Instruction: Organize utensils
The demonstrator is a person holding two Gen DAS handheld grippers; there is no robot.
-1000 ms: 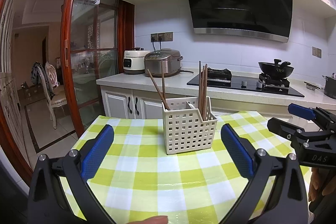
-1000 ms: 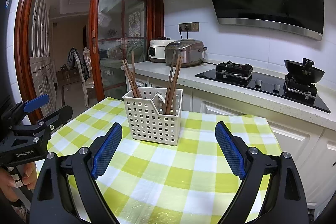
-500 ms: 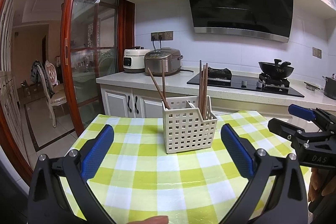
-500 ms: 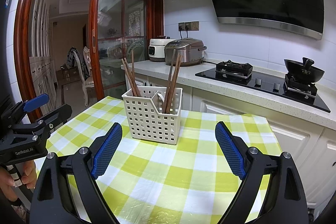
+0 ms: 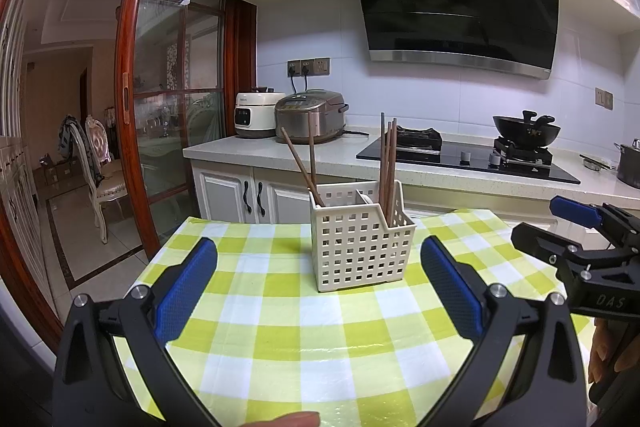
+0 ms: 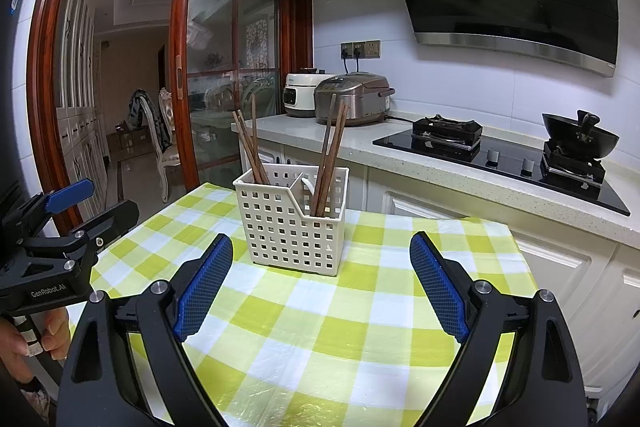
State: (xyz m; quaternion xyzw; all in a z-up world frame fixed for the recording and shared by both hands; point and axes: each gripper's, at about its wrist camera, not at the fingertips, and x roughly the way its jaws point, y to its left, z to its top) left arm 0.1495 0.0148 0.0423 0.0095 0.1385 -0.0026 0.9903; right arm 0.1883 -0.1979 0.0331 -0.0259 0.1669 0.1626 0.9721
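- Wooden chopsticks stand in two bunches inside the white perforated caddy [image 5: 362,241], and against half a second and a second ago almost nothing differs: the caddy sits a touch lower and nearer in both wrist views, so both of my grippers have only eased towards it.
- That small drift suggests to me that the sorting is either finished or paused; no utensil lies loose on the checked tablecloth [image 5: 280,327] around the caddy, as far as either view shows.
- Left of the caddy's divider, the left bunch of chopsticks [image 5: 305,163] leans outward in the left compartment; right of the divider, the right bunch [image 5: 389,163] stands closer to upright in the right compartment.
- To the caddy's left, my left gripper [image 5: 318,291] is spread wide, its blue pads well apart, gripping nothing and touching neither caddy nor cloth.
- To the caddy's right, my right gripper [image 6: 322,285] is likewise spread wide and empty, short of the caddy, with the caddy framed between its two fingers.
- Behind the caddy runs the kitchen counter [image 5: 280,155], with two rice cookers at its left end.
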